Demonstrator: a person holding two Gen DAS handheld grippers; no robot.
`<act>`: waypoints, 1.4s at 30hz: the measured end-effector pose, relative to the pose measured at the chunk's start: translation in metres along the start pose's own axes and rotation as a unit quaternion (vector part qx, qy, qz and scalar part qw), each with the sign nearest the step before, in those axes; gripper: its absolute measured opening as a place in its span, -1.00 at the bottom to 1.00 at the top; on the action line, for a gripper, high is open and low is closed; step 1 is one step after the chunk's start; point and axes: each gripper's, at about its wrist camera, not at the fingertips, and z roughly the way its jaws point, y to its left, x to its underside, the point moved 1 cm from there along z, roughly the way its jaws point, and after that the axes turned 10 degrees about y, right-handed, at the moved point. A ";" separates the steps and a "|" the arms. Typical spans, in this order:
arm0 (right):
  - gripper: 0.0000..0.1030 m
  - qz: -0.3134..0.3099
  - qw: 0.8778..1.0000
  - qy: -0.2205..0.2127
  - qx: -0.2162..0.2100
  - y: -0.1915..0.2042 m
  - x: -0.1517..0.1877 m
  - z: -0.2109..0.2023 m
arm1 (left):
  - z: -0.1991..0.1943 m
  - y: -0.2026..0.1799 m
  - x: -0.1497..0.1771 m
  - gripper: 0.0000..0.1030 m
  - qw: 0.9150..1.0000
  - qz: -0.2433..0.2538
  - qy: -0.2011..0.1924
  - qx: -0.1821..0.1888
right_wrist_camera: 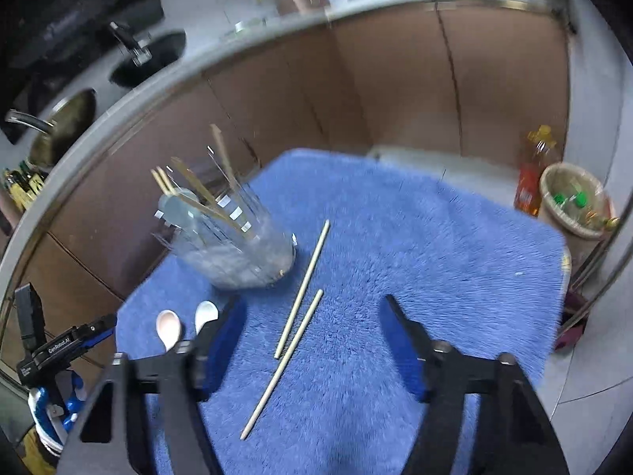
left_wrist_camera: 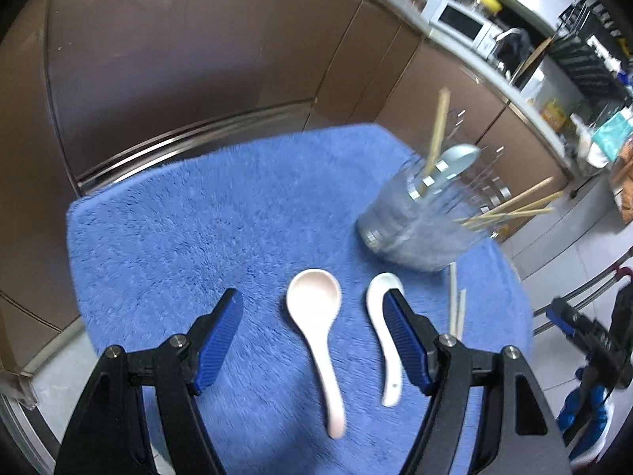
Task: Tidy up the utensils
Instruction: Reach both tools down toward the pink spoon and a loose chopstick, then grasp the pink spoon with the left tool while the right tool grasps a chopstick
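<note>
Though blur smears the glass holder (right_wrist_camera: 233, 245), both the left gripper (left_wrist_camera: 316, 304) and right gripper (right_wrist_camera: 312, 312) gape empty.

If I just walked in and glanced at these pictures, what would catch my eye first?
Probably the fluffy blue mat filling the middle, with a clear glass jar at its far left edge bristling with chopsticks. Nearer the camera, two loose chopsticks lie side by side on the mat, and two white spoons rest to their left, between the open left gripper.
</note>
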 end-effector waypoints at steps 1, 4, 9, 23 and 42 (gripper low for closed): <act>0.13 -0.002 1.000 0.013 0.004 0.000 -0.005 0.010 | 0.008 0.002 -0.002 0.39 1.000 0.004 0.007 -0.003; 0.00 -0.008 0.998 0.055 0.010 0.001 -0.025 0.041 | 0.024 0.005 -0.007 0.38 1.000 0.013 0.022 0.004; -0.11 0.005 0.994 0.107 0.008 -0.002 -0.049 0.086 | 0.043 0.007 -0.014 0.38 0.999 0.021 0.036 -0.001; -0.51 0.016 0.988 0.154 0.018 0.001 -0.063 0.138 | 0.074 0.004 -0.027 -0.09 0.997 0.034 0.071 -0.005; -0.80 0.043 0.985 0.165 0.012 -0.018 -0.087 0.166 | 0.102 -0.010 -0.037 -0.67 0.990 0.064 0.122 -0.031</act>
